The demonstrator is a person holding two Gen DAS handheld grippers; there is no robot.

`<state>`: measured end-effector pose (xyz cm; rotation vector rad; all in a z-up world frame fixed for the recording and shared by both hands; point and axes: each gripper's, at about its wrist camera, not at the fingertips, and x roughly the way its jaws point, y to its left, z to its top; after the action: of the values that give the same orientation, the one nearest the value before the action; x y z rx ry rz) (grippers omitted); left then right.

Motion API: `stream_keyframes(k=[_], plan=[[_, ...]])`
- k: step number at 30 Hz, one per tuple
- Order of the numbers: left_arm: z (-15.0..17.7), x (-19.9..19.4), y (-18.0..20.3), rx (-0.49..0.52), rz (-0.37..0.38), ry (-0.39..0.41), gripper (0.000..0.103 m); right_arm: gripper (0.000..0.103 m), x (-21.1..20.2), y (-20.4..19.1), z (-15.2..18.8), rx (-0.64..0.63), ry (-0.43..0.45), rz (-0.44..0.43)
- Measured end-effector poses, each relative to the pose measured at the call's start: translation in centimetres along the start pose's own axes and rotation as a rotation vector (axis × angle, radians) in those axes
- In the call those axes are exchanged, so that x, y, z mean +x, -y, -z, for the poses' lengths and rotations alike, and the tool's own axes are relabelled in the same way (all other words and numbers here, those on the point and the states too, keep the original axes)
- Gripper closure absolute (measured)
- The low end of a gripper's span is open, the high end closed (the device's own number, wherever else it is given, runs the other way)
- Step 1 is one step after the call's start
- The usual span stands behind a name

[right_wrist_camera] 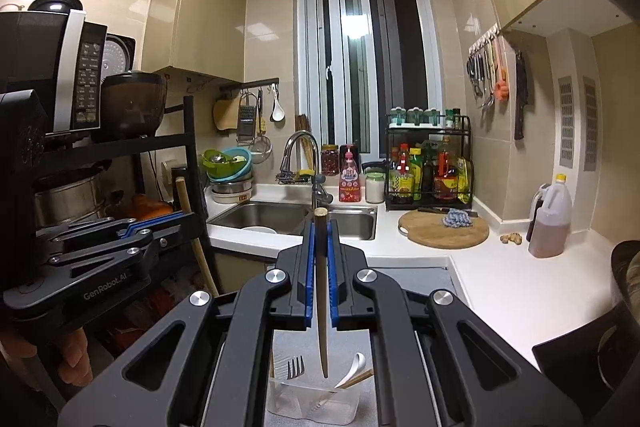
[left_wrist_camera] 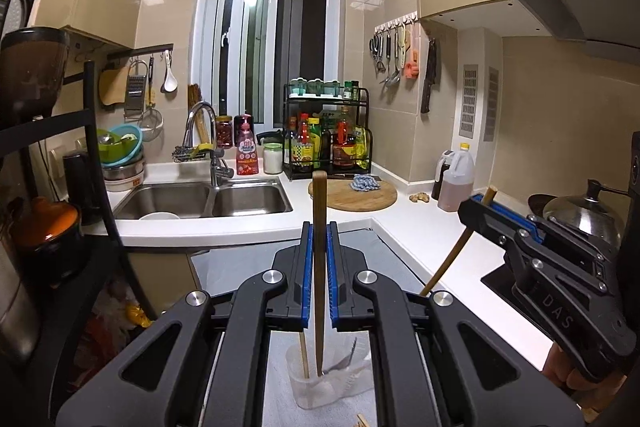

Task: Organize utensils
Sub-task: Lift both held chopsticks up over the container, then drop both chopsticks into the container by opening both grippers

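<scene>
In the left wrist view my left gripper (left_wrist_camera: 319,227) is shut on a flat wooden utensil (left_wrist_camera: 319,195) that stands upright, its lower end over a clear plastic holder (left_wrist_camera: 320,391). A thin wooden stick (left_wrist_camera: 304,355) leans inside the holder. To the right, my right gripper (left_wrist_camera: 478,203) is shut on a slanted brown chopstick (left_wrist_camera: 452,255). In the right wrist view the right gripper (right_wrist_camera: 320,227) clamps that dark tapered chopstick (right_wrist_camera: 322,307), its tip hanging just above the holder (right_wrist_camera: 312,405), which contains a fork (right_wrist_camera: 295,367) and a spoon (right_wrist_camera: 355,367). The left gripper (right_wrist_camera: 188,223) shows at the left with its wooden utensil (right_wrist_camera: 185,199).
The holder stands on a grey mat (left_wrist_camera: 384,255) on the white counter (right_wrist_camera: 520,291). Behind lie a double sink (left_wrist_camera: 204,201), a round cutting board (right_wrist_camera: 444,231), a sauce rack (right_wrist_camera: 430,167) and an oil jug (right_wrist_camera: 550,223). A lidded wok (left_wrist_camera: 580,215) sits right; a black shelf (right_wrist_camera: 120,151) stands left.
</scene>
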<state>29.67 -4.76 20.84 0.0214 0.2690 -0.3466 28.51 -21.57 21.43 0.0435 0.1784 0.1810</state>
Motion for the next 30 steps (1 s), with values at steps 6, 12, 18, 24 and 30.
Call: stream_keyframes(k=[6, 12, 18, 24, 30], plan=[[0.0, 0.5, 0.0, 0.015, 0.003, 0.031, 0.096, 0.097, 2.1, 0.9, 1.9, 0.020, -0.048, 0.008], [-1.2, 0.3, 0.2, 0.025, 0.003, 0.077, 0.096, 0.097, 2.5, 1.3, 2.6, 0.033, -0.053, 0.011], [-0.1, 2.2, 0.6, 0.037, -0.011, 0.030, 0.096, 0.097, 2.8, 1.3, 2.9, 0.025, -0.053, 0.007], [1.4, 4.0, -0.2, 0.021, -0.019, -0.018, 0.096, 0.097, 3.2, 1.5, 3.5, 0.029, -0.065, 0.006], [1.9, 3.5, -1.3, -0.037, -0.127, -0.033, 0.010, 0.076, 3.3, 1.9, 3.9, 0.063, -0.091, 0.013]])
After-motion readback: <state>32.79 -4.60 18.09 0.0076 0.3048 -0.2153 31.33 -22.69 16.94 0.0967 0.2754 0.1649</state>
